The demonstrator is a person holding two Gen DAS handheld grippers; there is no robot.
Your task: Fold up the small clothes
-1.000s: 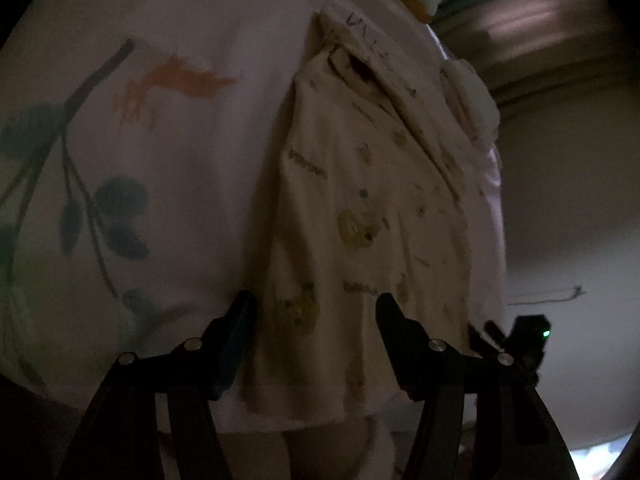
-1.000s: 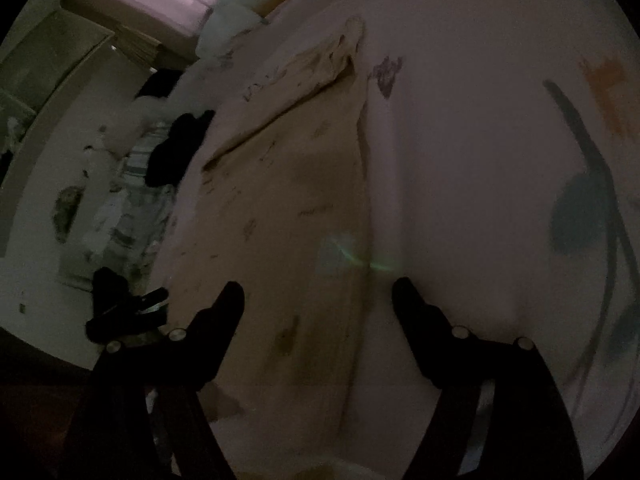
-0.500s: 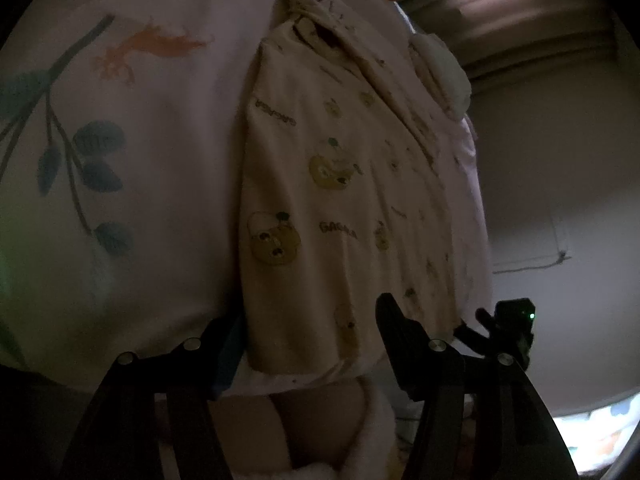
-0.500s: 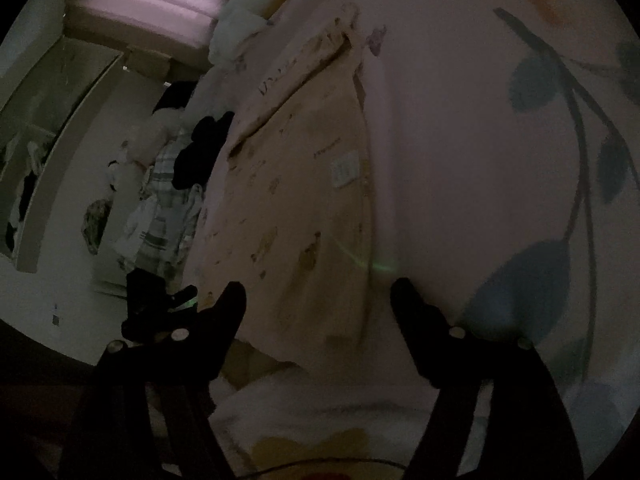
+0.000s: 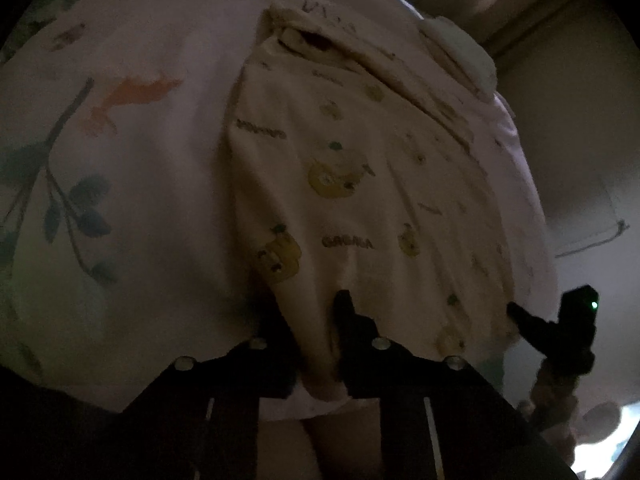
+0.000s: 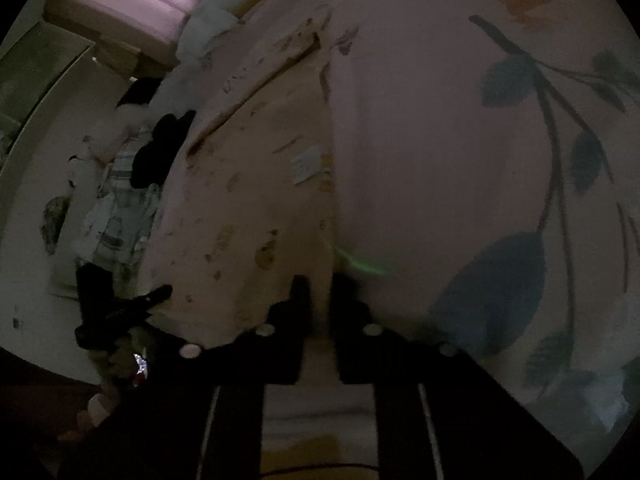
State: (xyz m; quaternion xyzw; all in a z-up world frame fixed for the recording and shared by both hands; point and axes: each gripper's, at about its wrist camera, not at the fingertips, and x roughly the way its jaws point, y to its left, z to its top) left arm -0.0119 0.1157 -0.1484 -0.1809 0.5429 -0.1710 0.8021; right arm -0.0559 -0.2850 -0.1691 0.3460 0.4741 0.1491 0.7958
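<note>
A cream bear-print garment (image 5: 360, 200) lies flat on a pale floral bedsheet (image 5: 132, 200) in a dim room, its near hem pinched by the left gripper (image 5: 310, 312) and right gripper (image 6: 320, 292); clothes pile (image 6: 120, 184) on the floor beside the bed.

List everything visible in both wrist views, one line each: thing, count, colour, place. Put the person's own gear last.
small garment: one, cream with yellow bear prints, flat on the bed, its near hem in both grippers.
bedsheet: one, pale pink with teal leaves and an orange motif, under the garment.
pillows: at least two, white, at the far end of the bed.
clothes pile: one heap, striped and black items, on the floor beside the bed.
left gripper: one, black, shut on the garment's near hem.
right gripper: one, black, shut on the garment's near edge; it also shows at the right edge of the left wrist view.
</note>
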